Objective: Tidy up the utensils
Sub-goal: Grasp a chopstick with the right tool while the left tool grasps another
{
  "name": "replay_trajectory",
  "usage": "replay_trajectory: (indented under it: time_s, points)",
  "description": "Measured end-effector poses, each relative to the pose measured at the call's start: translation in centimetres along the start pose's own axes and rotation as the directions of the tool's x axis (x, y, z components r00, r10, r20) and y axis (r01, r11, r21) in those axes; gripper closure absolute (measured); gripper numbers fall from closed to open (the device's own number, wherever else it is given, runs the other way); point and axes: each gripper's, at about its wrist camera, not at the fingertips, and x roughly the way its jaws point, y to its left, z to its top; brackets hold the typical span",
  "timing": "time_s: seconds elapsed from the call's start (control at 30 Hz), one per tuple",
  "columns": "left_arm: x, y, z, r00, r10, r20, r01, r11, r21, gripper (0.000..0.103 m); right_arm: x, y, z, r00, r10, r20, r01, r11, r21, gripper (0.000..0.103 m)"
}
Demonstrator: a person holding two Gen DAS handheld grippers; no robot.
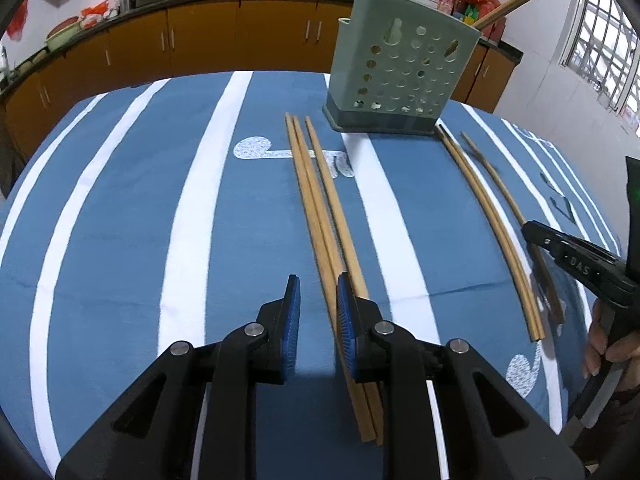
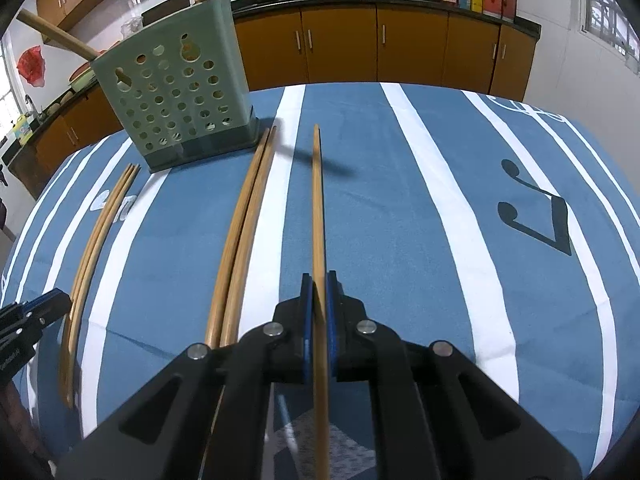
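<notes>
A green perforated utensil holder [image 1: 400, 68] stands at the far side of the blue striped tablecloth and holds a few chopsticks; it also shows in the right wrist view [image 2: 180, 92]. Three chopsticks [image 1: 320, 208] lie in front of it, passing under my left gripper [image 1: 318, 292], which is open above them. Two more chopsticks [image 1: 488, 216] lie to the right. My right gripper [image 2: 319, 280] is shut on a single chopstick [image 2: 318, 200] that points toward the holder. The pair [image 2: 248, 216] lies just left of it, the three [image 2: 96, 240] further left.
The tablecloth [image 1: 160, 200] covers the whole table. Orange kitchen cabinets [image 2: 380, 44] with woks and bottles on the counter stand behind it. The right gripper [image 1: 576, 260] and the hand that holds it show at the left view's right edge.
</notes>
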Motion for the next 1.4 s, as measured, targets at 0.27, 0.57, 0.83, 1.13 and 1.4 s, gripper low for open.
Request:
replay_trajectory:
  time_s: [0.27, 0.57, 0.83, 1.13, 1.4]
  points:
    - [0.2, -0.6, -0.3, 1.000, 0.028, -0.008, -0.028, 0.999, 0.028, 0.084, -0.4, 0.0, -0.4, 1.000, 0.002, 0.000, -0.002, 1.000, -0.007, 0.094]
    - [1.1, 0.3, 1.0, 0.993, 0.116, 0.014, -0.117, 0.993, 0.029, 0.096, -0.5, 0.0, -0.7, 1.000, -0.011, 0.018, 0.011, 1.000, -0.030, 0.095]
    - [2.0, 3.9, 3.0, 0.992, 0.123, 0.027, -0.122, 0.992, -0.030, 0.096, 0.9, -1.0, 1.3, 0.999, -0.031, 0.032, 0.031, 0.999, -0.005, 0.095]
    - [1.9, 4.1, 2.6, 0.993, 0.107, 0.053, -0.105, 0.994, -0.035, 0.095, 1.3, -1.5, 1.8, 0.999, -0.037, 0.030, 0.037, 0.999, 0.006, 0.095]
    - [2.1, 4.4, 2.8, 0.994, 0.092, 0.052, -0.089, 0.995, -0.049, 0.094, 1.3, -1.5, 1.8, 0.999, -0.034, 0.029, 0.034, 0.999, 0.006, 0.094]
